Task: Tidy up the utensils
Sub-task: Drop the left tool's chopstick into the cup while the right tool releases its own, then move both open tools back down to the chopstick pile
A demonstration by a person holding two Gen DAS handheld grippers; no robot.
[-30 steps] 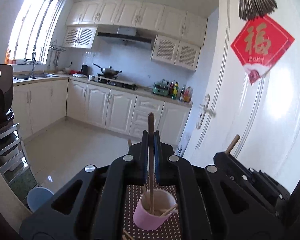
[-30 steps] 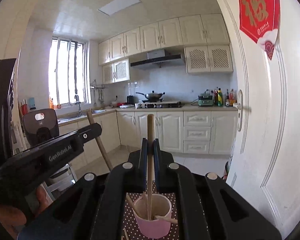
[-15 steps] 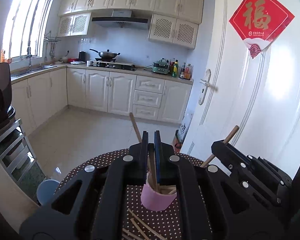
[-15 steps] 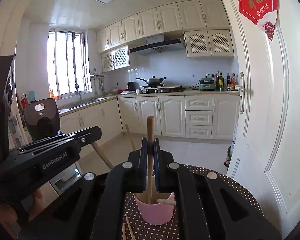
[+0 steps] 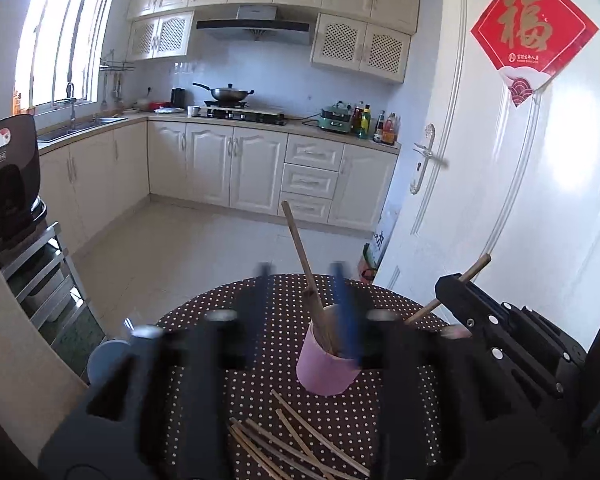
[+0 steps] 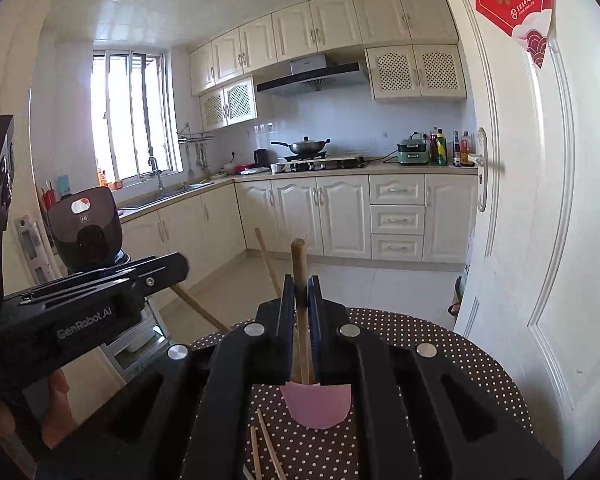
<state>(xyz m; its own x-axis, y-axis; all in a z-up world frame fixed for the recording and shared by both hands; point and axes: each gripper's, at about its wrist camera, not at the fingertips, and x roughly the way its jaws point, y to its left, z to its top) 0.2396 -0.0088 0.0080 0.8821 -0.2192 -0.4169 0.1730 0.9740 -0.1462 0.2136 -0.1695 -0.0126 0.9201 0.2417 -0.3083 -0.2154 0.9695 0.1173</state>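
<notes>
Left gripper [image 5: 304, 280] spread around the cup [image 5: 327, 360] — right gripper [image 6: 301, 300] clamps a chopstick [image 6: 299, 264].

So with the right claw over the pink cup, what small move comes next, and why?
Probably lower and open the right claw: it is shut on a wooden chopstick standing upright above the pink cup, while the left claw looks open, with a chopstick leaning in the cup.

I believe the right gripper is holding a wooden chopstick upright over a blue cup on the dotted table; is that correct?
Not quite: the cup is pink, as the right wrist view shows. The right gripper does hold a wooden chopstick upright over it on the dotted table.
</notes>
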